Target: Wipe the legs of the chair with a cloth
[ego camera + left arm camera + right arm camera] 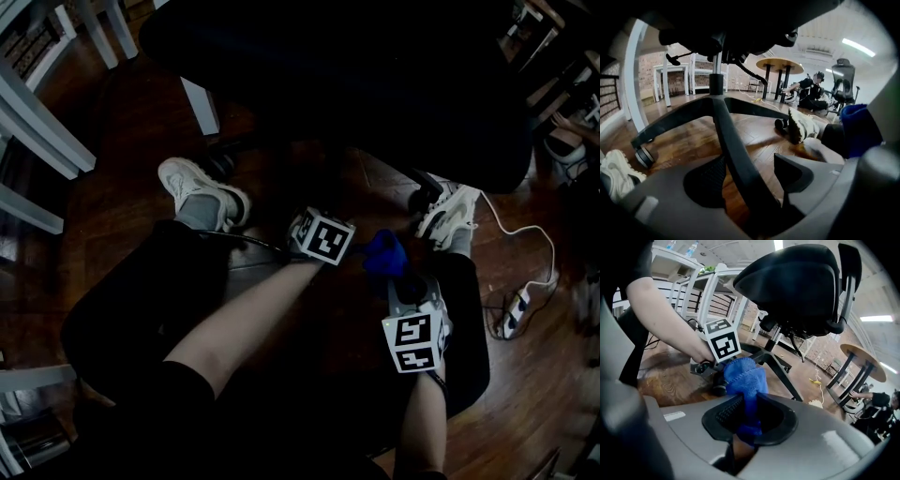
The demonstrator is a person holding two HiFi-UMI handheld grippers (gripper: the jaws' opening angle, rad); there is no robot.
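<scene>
- The left bare forearm [246, 323] runs from the lower left of the head view up toward the centre, ending at the left claw [749, 161] with its black-and-white marker cube [323, 236], which is angled downward.
- The left claw is released: its 2 jaws stand wide apart around a sloping black chair leg [729, 140], and brown wooden floor [693, 136] shows between that leg and the right-hand jaw.
- The right forearm [422, 422] rises from the bottom edge, right of centre in the head view. It carries the right claw [750, 416], which also tilts down, just right of the left one.
- The right claw is clenched on a bright blue microfibre cloth [745, 380]. The cloth bunches up out of the jaws, just below the left claw's cube in the right gripper view.
- In the head view the cloth sits at centre right, between the 2 cubes and just below the dark seat of the black office chair [356, 75].
- The chair's star base spreads across the left gripper view, with a grey caster [644, 156] at the left edge.
- 2 white sneakers [202, 192] rest on the floor, 1 on each side of the claws.
</scene>
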